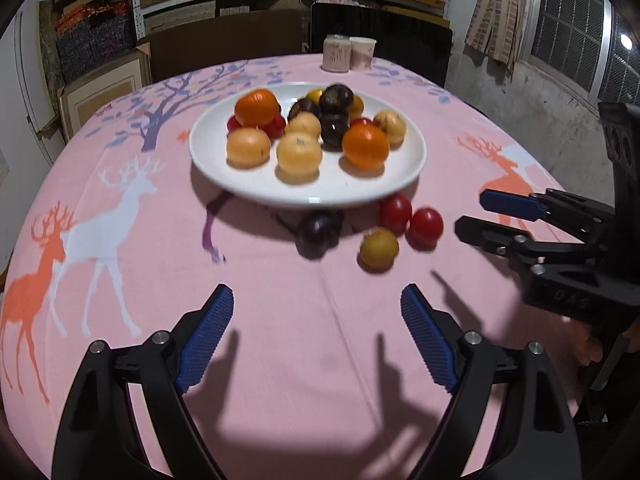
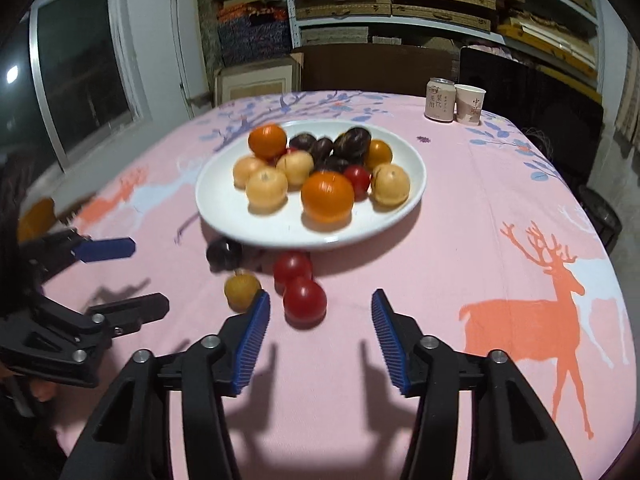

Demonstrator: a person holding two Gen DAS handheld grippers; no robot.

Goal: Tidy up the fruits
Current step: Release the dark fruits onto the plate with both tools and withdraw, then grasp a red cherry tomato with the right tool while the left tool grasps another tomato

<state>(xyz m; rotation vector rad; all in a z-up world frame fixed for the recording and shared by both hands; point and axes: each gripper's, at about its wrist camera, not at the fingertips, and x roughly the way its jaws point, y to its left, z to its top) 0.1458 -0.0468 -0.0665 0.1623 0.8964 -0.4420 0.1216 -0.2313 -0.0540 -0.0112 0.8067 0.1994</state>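
Observation:
A white plate (image 1: 224,160) (image 2: 224,208) holds several fruits: oranges (image 1: 365,146), pale yellow fruits (image 1: 299,153), dark plums and small red ones. On the pink cloth in front of the plate lie a dark plum (image 1: 318,232) (image 2: 224,254), two red fruits (image 1: 426,227) (image 2: 304,302) and a brownish-yellow fruit (image 1: 378,249) (image 2: 241,290). My left gripper (image 1: 317,332) is open and empty, short of the loose fruits. My right gripper (image 2: 320,338) is open and empty, just before the nearer red fruit; it also shows in the left wrist view (image 1: 476,216).
A can (image 2: 440,99) and a paper cup (image 2: 470,104) stand at the table's far edge. Shelves with boxes fill the back wall. An orange object (image 2: 36,218) shows at the far left behind my left gripper (image 2: 120,276).

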